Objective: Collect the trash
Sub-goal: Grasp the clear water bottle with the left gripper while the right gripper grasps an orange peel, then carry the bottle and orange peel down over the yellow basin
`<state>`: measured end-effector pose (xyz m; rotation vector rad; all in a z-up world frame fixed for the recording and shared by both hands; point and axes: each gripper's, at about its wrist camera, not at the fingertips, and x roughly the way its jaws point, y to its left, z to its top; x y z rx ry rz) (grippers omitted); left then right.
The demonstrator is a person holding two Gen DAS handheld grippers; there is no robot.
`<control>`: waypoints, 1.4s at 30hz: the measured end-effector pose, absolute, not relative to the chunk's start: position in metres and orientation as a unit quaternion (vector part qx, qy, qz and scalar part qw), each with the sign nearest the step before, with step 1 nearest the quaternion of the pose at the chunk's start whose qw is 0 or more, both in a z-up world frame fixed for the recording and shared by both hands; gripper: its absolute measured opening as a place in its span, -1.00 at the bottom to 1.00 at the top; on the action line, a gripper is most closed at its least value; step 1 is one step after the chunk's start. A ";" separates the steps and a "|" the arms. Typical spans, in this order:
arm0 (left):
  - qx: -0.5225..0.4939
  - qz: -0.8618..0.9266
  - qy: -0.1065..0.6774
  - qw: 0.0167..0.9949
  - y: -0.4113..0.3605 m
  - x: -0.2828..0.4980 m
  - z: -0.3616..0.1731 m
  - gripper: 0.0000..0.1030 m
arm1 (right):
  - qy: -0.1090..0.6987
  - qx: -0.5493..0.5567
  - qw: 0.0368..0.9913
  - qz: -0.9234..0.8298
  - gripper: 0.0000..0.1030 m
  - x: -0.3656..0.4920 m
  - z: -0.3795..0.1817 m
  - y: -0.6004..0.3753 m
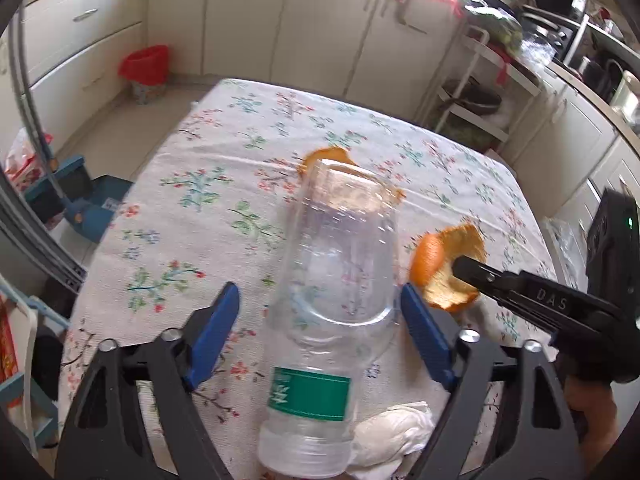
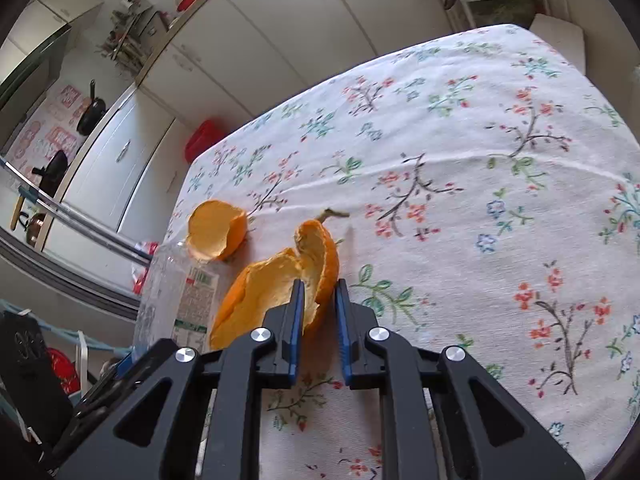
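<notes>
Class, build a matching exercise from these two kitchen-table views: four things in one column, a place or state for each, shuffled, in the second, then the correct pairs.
Things
1. plastic bottle
2. near orange peel
3. far orange peel
4. crumpled tissue

Places or states
A. lying free on the cloth beyond the bottle's base
B. white, on the cloth beside the bottle's cap end
C. between the wide-set jaws of the left gripper
D. between the narrow jaws of the right gripper

Pairs: 1-C, 2-D, 3-A, 4-B
</notes>
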<state>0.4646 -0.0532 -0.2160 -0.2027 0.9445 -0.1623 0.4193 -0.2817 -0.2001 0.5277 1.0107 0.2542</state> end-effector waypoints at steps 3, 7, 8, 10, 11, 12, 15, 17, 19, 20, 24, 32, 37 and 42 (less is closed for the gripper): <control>-0.096 -0.098 0.455 0.880 -0.059 0.461 -0.215 0.09 | 0.478 0.249 0.833 0.125 -0.78 0.417 -0.199 -0.281; -0.106 -0.096 0.436 0.888 -0.053 0.452 -0.204 0.08 | 0.465 0.255 0.838 0.126 -0.89 0.413 -0.190 -0.285; -0.110 -0.096 0.431 0.890 -0.049 0.450 -0.201 0.08 | 0.460 0.254 0.842 0.126 -0.89 0.411 -0.186 -0.286; -0.117 -0.096 0.423 0.893 -0.041 0.444 -0.195 0.08 | 0.452 0.255 0.846 0.125 -0.89 0.408 -0.180 -0.290; -0.121 -0.098 0.422 0.893 -0.039 0.442 -0.192 0.08 | 0.450 0.257 0.846 0.124 -0.89 0.407 -0.179 -0.291; -0.126 -0.100 0.419 0.893 -0.036 0.439 -0.190 0.08 | 0.446 0.261 0.847 0.124 -0.89 0.405 -0.177 -0.293; -0.134 -0.106 0.407 0.898 -0.028 0.427 -0.180 0.08 | 0.439 0.265 0.849 0.127 -0.89 0.400 -0.171 -0.297; -0.130 -0.108 0.397 0.902 -0.026 0.417 -0.173 0.08 | 0.435 0.267 0.850 0.132 -0.89 0.395 -0.168 -0.296; -0.123 -0.109 0.392 0.905 -0.025 0.406 -0.168 0.08 | 0.429 0.265 0.853 0.138 -0.89 0.388 -0.162 -0.293; -0.118 -0.109 0.390 0.907 -0.025 0.401 -0.166 0.08 | 0.426 0.265 0.854 0.140 -0.89 0.384 -0.160 -0.294; -0.107 -0.106 0.382 0.912 -0.024 0.385 -0.161 0.08 | 0.416 0.271 0.855 0.151 -0.89 0.369 -0.151 -0.295; -0.095 -0.098 0.366 0.921 -0.020 0.342 -0.153 0.08 | 0.398 0.261 0.862 0.176 -0.89 0.326 -0.136 -0.288; -0.082 -0.093 0.360 0.925 -0.016 0.305 -0.153 0.08 | 0.390 0.258 0.862 0.193 -0.89 0.282 -0.133 -0.285; -0.076 -0.086 0.367 0.923 -0.009 0.264 -0.162 0.08 | 0.392 0.244 0.862 0.207 -0.89 0.222 -0.139 -0.274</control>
